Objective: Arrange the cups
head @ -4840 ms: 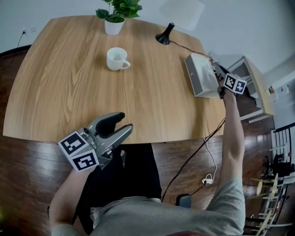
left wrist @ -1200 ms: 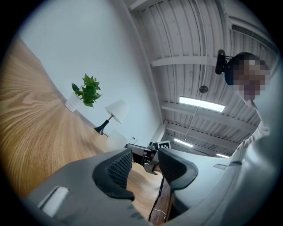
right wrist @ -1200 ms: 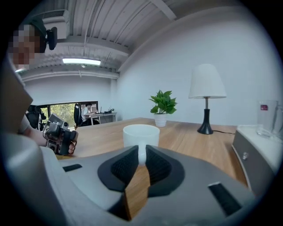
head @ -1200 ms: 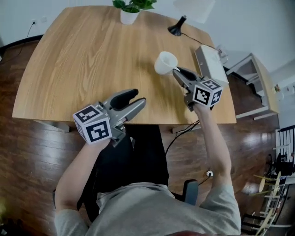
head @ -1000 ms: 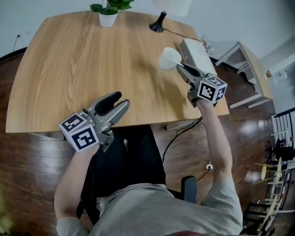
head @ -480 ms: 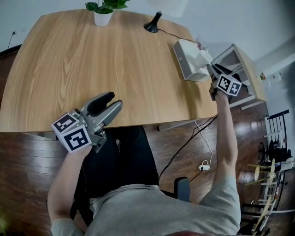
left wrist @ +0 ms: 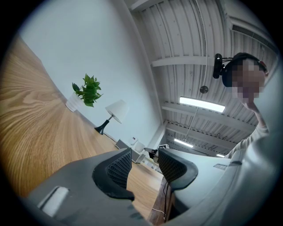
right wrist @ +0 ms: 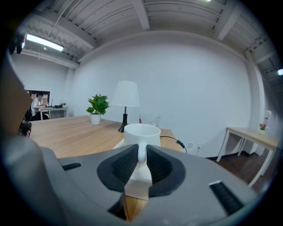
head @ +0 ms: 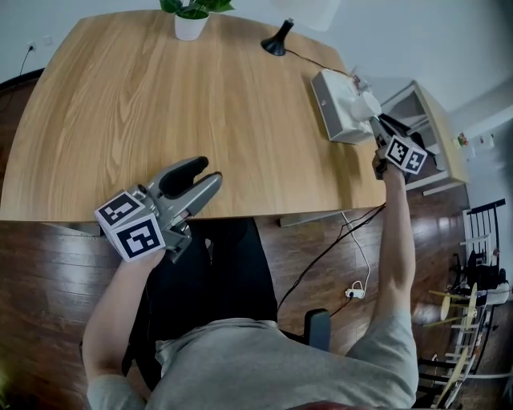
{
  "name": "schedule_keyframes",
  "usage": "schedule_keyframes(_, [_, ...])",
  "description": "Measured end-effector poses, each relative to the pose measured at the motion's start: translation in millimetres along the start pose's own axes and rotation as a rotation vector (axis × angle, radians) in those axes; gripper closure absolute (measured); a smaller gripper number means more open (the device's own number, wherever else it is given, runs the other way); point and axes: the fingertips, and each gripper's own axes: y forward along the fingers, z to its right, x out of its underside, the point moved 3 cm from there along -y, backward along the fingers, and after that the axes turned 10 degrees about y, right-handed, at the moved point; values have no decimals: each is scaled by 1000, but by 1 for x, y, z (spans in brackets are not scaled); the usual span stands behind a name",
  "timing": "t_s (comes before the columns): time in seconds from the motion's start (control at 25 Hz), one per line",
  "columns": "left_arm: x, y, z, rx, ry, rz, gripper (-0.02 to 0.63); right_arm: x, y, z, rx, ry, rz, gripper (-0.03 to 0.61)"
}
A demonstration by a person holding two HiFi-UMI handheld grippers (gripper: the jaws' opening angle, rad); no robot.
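1. Cup (right wrist: 141,133): white, glossy and cylindrical, upright with its mouth up. Its loop handle is pinched between the jaws of the right gripper (right wrist: 140,164), whose ribbed black pads are closed on the handle from both sides.
2. Right arm: stretched nearly straight out to the right edge of the table (head: 160,104). The marker cube sits nearest the hand, and the jaws reach in over that edge.
3. Cup position: at the right edge of the table, over a white box (head: 337,120) that lies there. No view shows whether the cup rests on the box.
4. Left gripper (head: 202,171): held at the near edge of the table on a bent forearm and tilted slightly upward. Its jaws stand apart with nothing between them, and the left gripper view shows the cross-hatched pads and the open gap.
5. Table: pale wood with long, straight grain and rounded corners.
6. Far edge of the table: a leafy green plant (head: 191,20) in a white pot, and a lamp (right wrist: 126,95) with a black stem and a white shade.
7. Differences between views: the head view shows both arms and the dark wood floor (head: 48,264). The right gripper view alone shows the grip on the handle and a light wooden side table (right wrist: 250,132) beyond the table's right edge. The left gripper view alone shows the ceiling beams and strip lights.
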Motion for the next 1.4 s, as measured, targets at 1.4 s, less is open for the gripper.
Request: schedule_keyframes(1.4, [2, 0, 1, 19, 37, -19, 422, 111, -68, -443, -782, -74, 175, 459])
